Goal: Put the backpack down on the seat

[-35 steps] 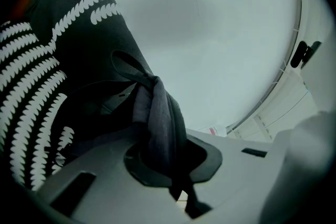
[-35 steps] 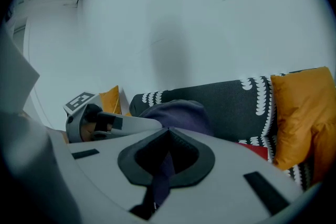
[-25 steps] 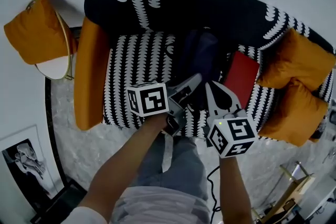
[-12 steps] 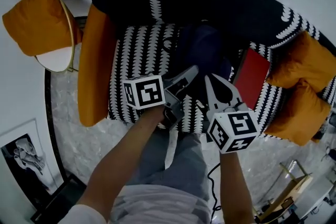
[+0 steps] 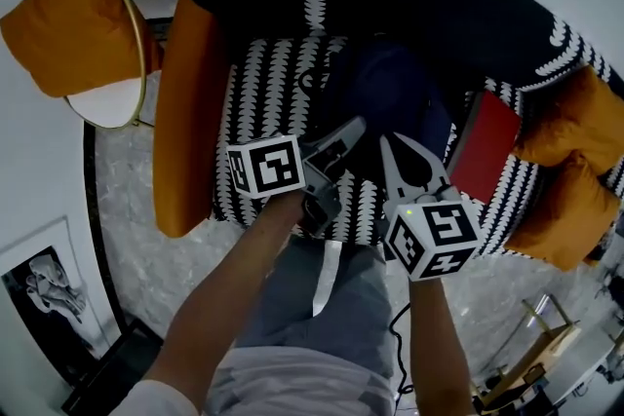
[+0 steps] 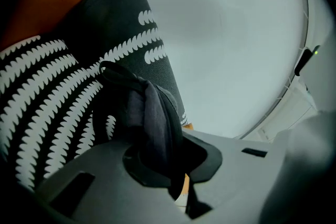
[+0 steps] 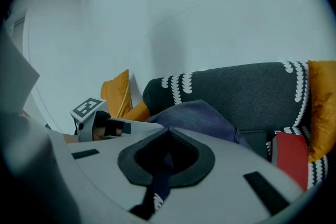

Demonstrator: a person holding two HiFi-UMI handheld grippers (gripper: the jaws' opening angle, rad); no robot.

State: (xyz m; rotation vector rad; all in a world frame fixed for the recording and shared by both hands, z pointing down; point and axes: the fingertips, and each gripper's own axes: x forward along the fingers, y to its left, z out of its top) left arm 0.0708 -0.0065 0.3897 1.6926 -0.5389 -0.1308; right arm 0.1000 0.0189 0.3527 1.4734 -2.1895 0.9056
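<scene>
A dark navy backpack [image 5: 390, 97] rests on the middle of the black-and-white patterned sofa seat [image 5: 273, 102], leaning towards the backrest. In the head view my left gripper [image 5: 353, 126] and right gripper [image 5: 391, 143] reach side by side to the backpack's near side. In the left gripper view the left gripper [image 6: 177, 173] is shut on a dark backpack strap [image 6: 152, 118] that rises out of its jaws. My right gripper [image 7: 167, 132] is shut on another dark strap [image 7: 159, 178], with the backpack's body [image 7: 202, 115] just beyond.
A red flat thing [image 5: 485, 146] leans on the seat to the right of the backpack. Orange pillows [image 5: 575, 170] fill the sofa's right end, and an orange bolster [image 5: 180, 112] lines its left arm. A round side table with an orange cushion [image 5: 63, 19] stands at the left.
The sofa and backpack have slid right and lower in the head view. Both grippers keep their hold on the straps and stay close together.
</scene>
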